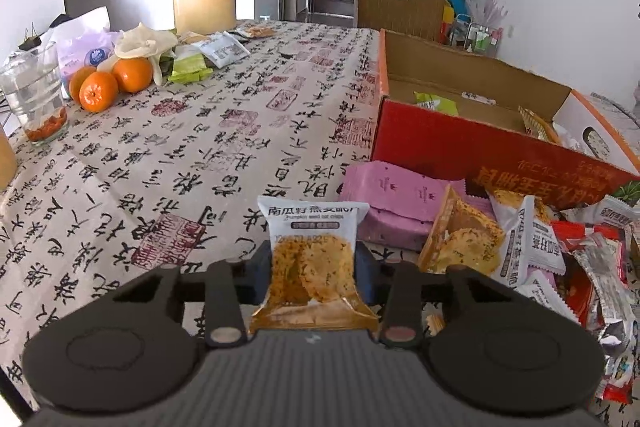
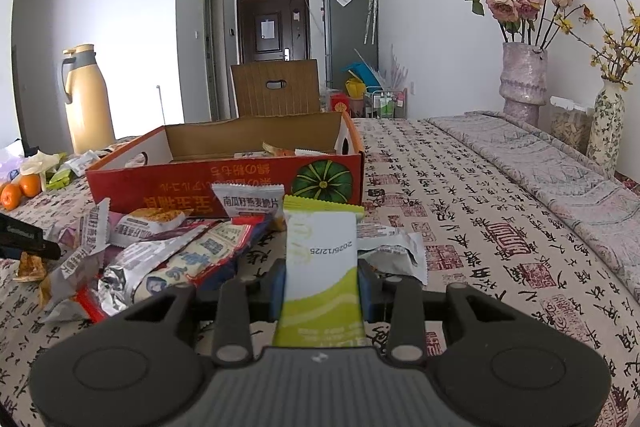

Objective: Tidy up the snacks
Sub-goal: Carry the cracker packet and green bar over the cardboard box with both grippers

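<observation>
Left tongs clamp a seed-crisp packet while right tongs grip a green-and-white packet above the desk.

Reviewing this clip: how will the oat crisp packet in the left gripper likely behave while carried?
The oat crisp packet probably weighs little: it stands upright in the left gripper without sagging. The crisps showing through the clear window look brittle, so a hard squeeze may crack them. The glossy film could slip.

red box wall hides most snacks inside; foil packets cut off at edge
</observation>
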Demonstrator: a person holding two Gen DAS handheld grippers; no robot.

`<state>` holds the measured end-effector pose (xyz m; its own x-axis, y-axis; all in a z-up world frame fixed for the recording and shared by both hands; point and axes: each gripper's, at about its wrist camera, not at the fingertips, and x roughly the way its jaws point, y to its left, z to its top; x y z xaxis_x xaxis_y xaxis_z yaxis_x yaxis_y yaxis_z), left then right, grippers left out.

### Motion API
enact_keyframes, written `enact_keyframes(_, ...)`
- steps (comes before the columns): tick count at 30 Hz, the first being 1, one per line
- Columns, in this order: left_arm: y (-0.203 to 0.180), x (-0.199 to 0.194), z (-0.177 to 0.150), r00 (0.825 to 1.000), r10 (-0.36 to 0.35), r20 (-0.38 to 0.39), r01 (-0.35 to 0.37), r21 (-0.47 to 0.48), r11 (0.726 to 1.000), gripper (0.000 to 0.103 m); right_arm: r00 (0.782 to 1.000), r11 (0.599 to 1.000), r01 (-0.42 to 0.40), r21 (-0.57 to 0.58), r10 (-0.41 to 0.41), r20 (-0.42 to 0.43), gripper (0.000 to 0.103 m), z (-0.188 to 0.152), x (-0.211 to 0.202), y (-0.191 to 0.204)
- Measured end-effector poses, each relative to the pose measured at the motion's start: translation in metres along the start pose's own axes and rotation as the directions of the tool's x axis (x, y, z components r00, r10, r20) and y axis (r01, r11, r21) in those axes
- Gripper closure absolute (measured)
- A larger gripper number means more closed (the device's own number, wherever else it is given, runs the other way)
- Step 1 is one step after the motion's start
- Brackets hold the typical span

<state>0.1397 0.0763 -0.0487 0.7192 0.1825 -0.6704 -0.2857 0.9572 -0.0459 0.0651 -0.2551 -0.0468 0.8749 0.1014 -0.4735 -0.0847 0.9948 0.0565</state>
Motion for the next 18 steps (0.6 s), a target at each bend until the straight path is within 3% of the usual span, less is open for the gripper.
enact_keyframes(18, -0.014, -0.037, 0.017, 0.99, -0.08, 0.12, 0.078, 0.02, 0.997, 0.061, 0.999, 1.0, -0.006, 0.001, 0.006, 0.036, 0.068, 0.009, -0.004, 0.003)
